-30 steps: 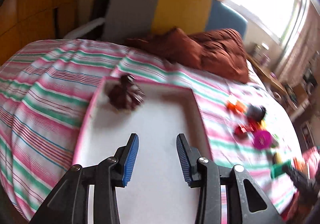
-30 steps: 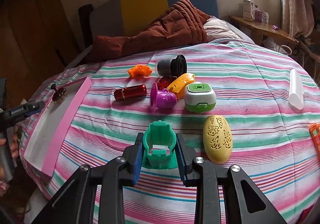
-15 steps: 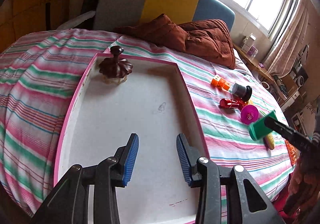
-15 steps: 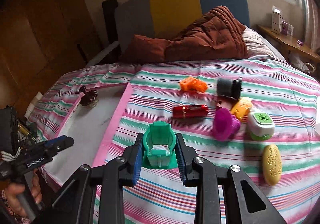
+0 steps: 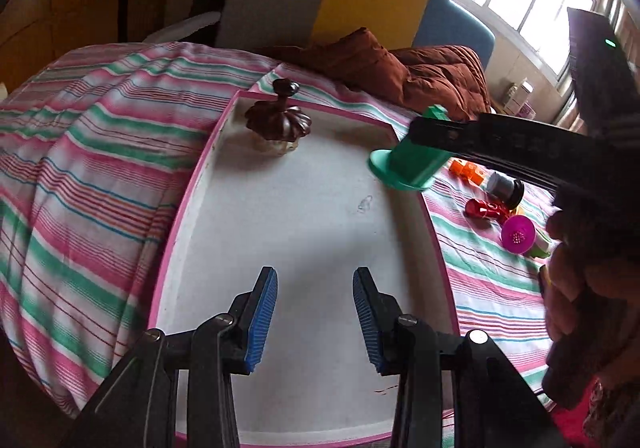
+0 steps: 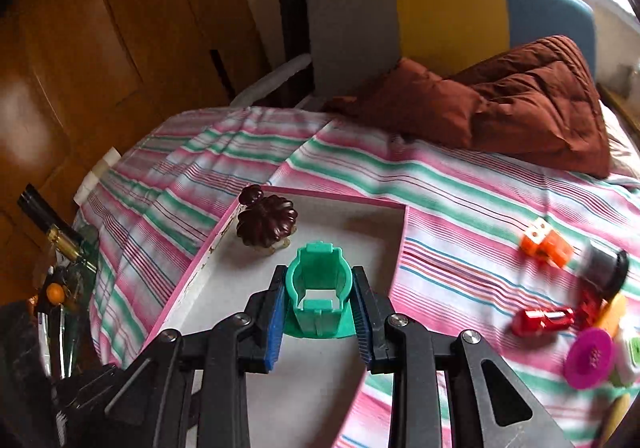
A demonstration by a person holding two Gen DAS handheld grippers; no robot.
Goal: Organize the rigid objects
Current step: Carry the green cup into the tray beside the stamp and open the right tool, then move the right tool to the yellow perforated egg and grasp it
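Right gripper (image 6: 318,322) is clamped on the teal-green moulded plastic holder with the flared round base (image 6: 319,290), blue pads squeezing its two flat-ish side walls just above the base. We're carrying it over the shallow white tray with the pink rim (image 6: 192,272), w/ the holder hanging above the tray floor, not touching it yet afaict. From the left wrist view the same holder (image 5: 412,160) sits over the tray's far right corner.

Handling-wise, imo this thing is hard, hollow, thin-walled plastic, so prob very light and stiff. It won't squash, but the smooth walls could slip or twist if the grip is off-centre. Best hold is what we've got: pads low on opposite sides, near the base, where the walls look thickest. Wouldn't pinch the open top rim, that bit looks like it'd flex or snap. The wide base should let it stand upright fine once set down.

Left gripper (image 5: 314,312) has its jaws partly apart w/ nothing between them, hovering over the tray's near end.

Also in the tray: a dark brown glossy fluted lid-shaped piece with a knob (image 6: 266,224) at the far left corner, so we'd want the holder down beside it, not on it. Rest of the bits, e.g. the red metallic cylinder (image 6: 544,320) and magenta round plastic piece (image 6: 590,358), lie on the striped bedspread (image 6: 460,184) to the right of the tray.
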